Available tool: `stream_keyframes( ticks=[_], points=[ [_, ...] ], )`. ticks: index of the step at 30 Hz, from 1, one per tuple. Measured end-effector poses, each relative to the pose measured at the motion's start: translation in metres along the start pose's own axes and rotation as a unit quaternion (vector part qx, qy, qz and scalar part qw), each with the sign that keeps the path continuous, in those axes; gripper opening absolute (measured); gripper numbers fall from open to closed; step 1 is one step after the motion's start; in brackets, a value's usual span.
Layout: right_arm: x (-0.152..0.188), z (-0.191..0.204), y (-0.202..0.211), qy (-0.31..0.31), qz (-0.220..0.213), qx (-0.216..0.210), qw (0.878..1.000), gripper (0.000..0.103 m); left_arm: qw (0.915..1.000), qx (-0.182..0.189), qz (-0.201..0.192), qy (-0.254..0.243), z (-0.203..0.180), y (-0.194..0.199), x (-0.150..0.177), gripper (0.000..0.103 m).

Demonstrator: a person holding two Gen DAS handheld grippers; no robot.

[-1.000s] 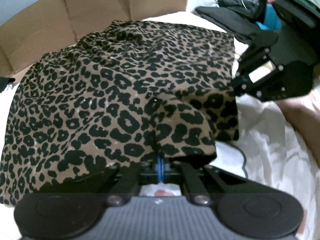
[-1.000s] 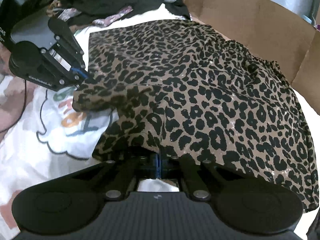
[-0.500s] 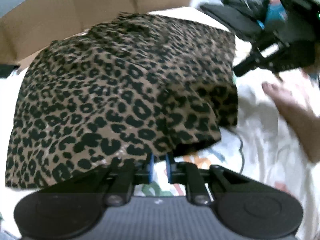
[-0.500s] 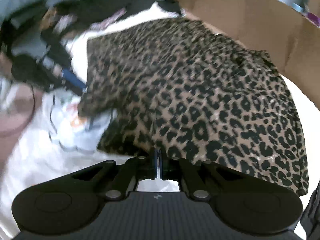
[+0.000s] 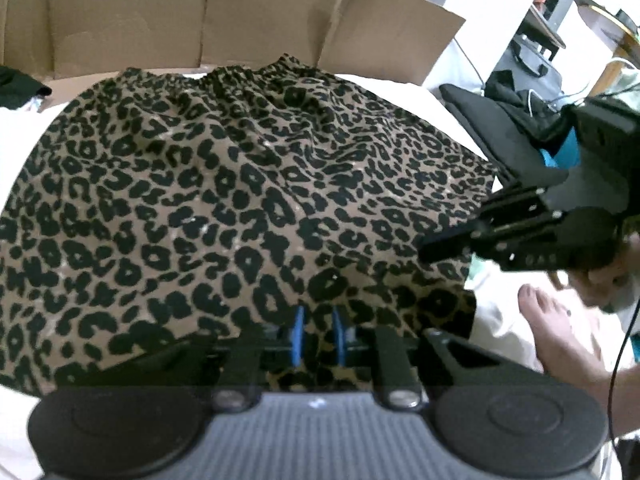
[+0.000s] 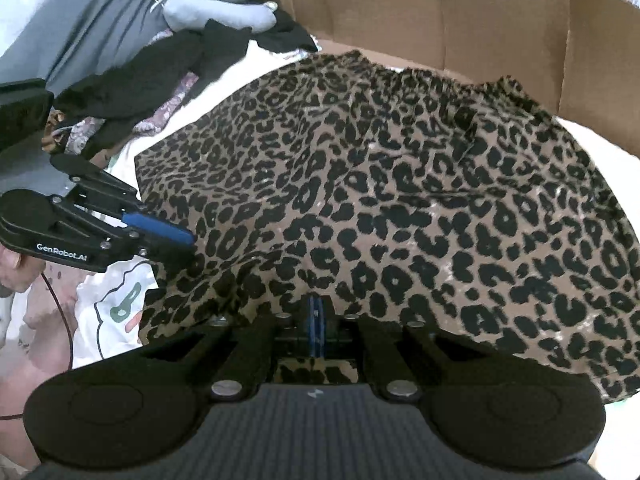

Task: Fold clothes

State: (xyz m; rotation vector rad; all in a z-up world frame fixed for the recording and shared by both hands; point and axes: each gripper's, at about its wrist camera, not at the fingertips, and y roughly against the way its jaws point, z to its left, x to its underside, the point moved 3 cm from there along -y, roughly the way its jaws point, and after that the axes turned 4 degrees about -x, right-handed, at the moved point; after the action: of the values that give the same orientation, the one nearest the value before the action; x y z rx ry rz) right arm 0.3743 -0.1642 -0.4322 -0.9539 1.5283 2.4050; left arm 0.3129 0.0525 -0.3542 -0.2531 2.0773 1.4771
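Two hand-held grippers work at the near hem of a leopard-print garment (image 5: 248, 200) that lies spread over a white bed sheet (image 5: 416, 92), its gathered waistband toward the far edge of the bed where a cardboard wall (image 5: 256, 12) stands. At the sheet's left side, the left hand-held gripper (image 5: 318, 334) has its blue pads standing a little apart — the jaws have just been opening — with the hem lying slack beneath and between them, not pinched. Seen from the other camera, its blue fingers (image 6: 158, 228) reach over the garment's left hem corner, and a hand (image 6: 14, 268) shows behind the tool. The right hand-held gripper (image 6: 316, 330) has its pads pressed together on the hem fabric, which drapes over them. From the left camera the right tool's black fingertip lies against the cloth near the right hem corner. Dark clothes (image 6: 160, 68) are piled past the sheet's left edge — a grey soft toy (image 6: 224, 8) beyond them — and a bare foot (image 5: 556, 332) rests by the right edge.
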Motion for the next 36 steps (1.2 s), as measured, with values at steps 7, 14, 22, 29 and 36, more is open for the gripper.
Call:
stream_keyframes(
  ticks=[7,14,22,29,36],
  points=[
    [0.008,0.009,-0.012,-0.007,0.013,-0.013,1.000,0.001,0.9996,0.010,0.025,-0.002,-0.007,-0.018,0.011,0.016],
    [0.030,0.011,-0.028,0.026,0.060,0.018,0.998,0.001,0.9983,-0.010,0.054,-0.019,-0.007,-0.025,0.028,0.017],
    [0.034,0.004,-0.020,0.017,0.070,0.022,0.997,0.002,0.9971,-0.051,0.041,0.039,0.038,0.009,0.032,0.020],
    [0.034,0.004,-0.017,0.008,0.070,0.024,0.997,0.003,0.9875,-0.128,0.030,0.087,0.091,0.034,0.036,0.021],
    [0.032,0.000,-0.012,-0.004,0.066,0.030,0.997,0.008,0.9662,-0.239,0.001,0.097,0.143,0.054,0.026,0.032]
  ],
)
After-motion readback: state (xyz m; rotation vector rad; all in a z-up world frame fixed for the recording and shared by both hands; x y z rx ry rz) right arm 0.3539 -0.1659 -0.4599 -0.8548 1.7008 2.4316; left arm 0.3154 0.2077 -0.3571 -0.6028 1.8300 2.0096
